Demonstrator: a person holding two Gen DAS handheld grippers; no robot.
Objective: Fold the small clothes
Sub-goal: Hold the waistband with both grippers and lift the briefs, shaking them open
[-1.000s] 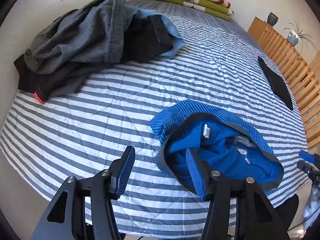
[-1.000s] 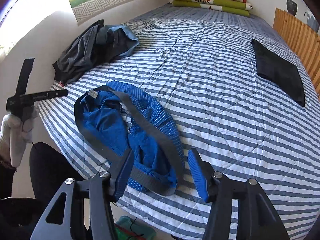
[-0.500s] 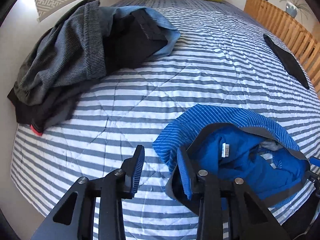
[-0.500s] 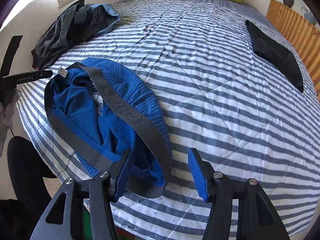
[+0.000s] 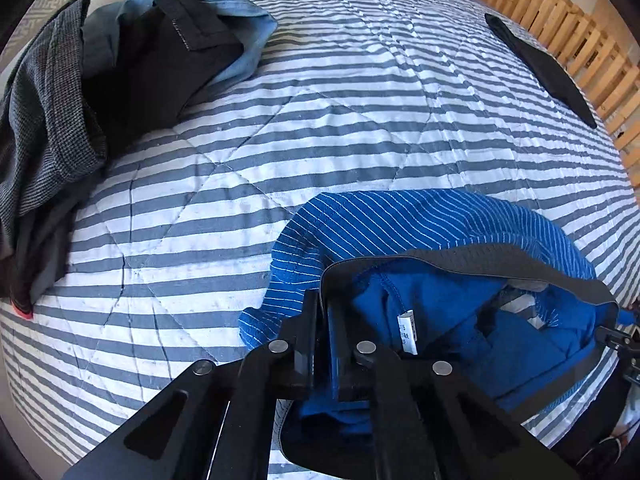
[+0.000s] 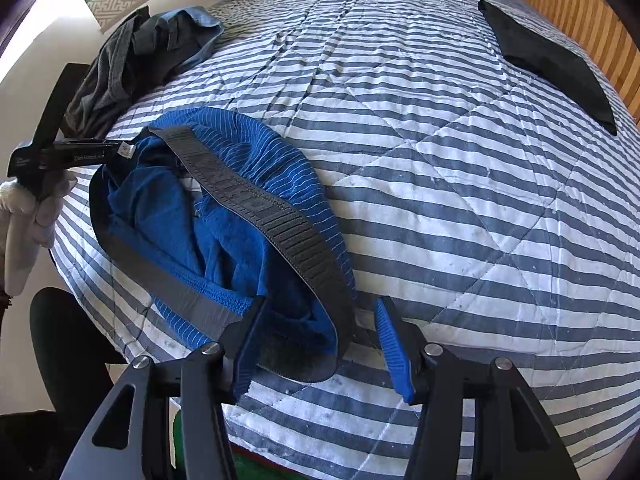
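Note:
Blue pinstriped underwear [image 5: 400,224] with a grey waistband lies crumpled, inside showing, near the front edge of the striped bed. My left gripper [image 5: 323,304] is shut on the waistband at the garment's left end, close to the white label [image 5: 407,332]. In the right wrist view the same underwear [image 6: 224,240] lies ahead and to the left. There the left gripper [image 6: 108,148], held by a gloved hand, clamps its far end. My right gripper [image 6: 320,344] is open, its blue-padded fingers straddling the near end of the waistband [image 6: 280,232] without pinching it.
A pile of dark and light-blue clothes [image 5: 80,100] sits at the bed's far left corner. A folded black garment [image 6: 548,60] lies at the right, beside a wooden slatted rail [image 5: 560,20]. Striped quilt [image 6: 440,160] spreads between them. The bed's edge is just below both grippers.
My left gripper has moved in and shut on the waistband; it was open a second ago. The right gripper has come lower and closer over the near end, staying open.

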